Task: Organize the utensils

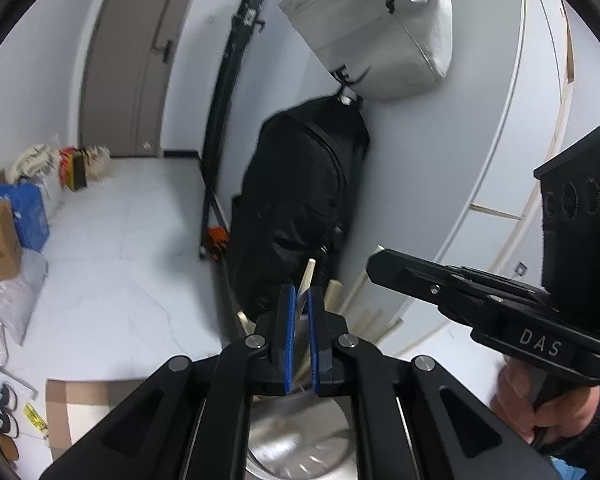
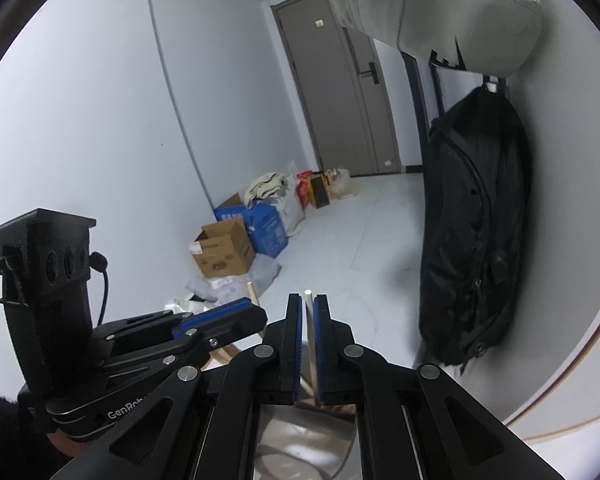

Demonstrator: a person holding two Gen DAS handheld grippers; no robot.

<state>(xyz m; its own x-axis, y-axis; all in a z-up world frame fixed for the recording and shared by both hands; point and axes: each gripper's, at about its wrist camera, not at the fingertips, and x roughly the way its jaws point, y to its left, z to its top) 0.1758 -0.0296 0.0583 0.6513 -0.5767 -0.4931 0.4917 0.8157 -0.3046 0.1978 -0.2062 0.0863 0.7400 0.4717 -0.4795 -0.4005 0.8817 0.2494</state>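
My left gripper (image 1: pixel 300 292) has its blue pads shut on a pale wooden chopstick (image 1: pixel 309 272) that sticks up past the fingertips. More chopsticks (image 1: pixel 334 291) stand beside it, their lower ends in a round steel container (image 1: pixel 300 436) right below the jaws. My right gripper (image 2: pixel 308 300) is shut on another upright chopstick (image 2: pixel 308 322) over the same steel container (image 2: pixel 296 440). The two grippers hang side by side, close together. The right gripper (image 1: pixel 376 265) reaches in from the right of the left wrist view, held by a hand (image 1: pixel 520 400). The left gripper (image 2: pixel 256 309) shows at the left of the right wrist view.
A black backpack (image 1: pixel 304 200) and a grey bag (image 1: pixel 372 28) hang on the wall just beyond the grippers. Cardboard boxes (image 2: pixel 224 254) and bags line the far wall near a grey door (image 2: pixel 332 80). A flat cardboard sheet (image 1: pixel 88 400) lies on the white floor.
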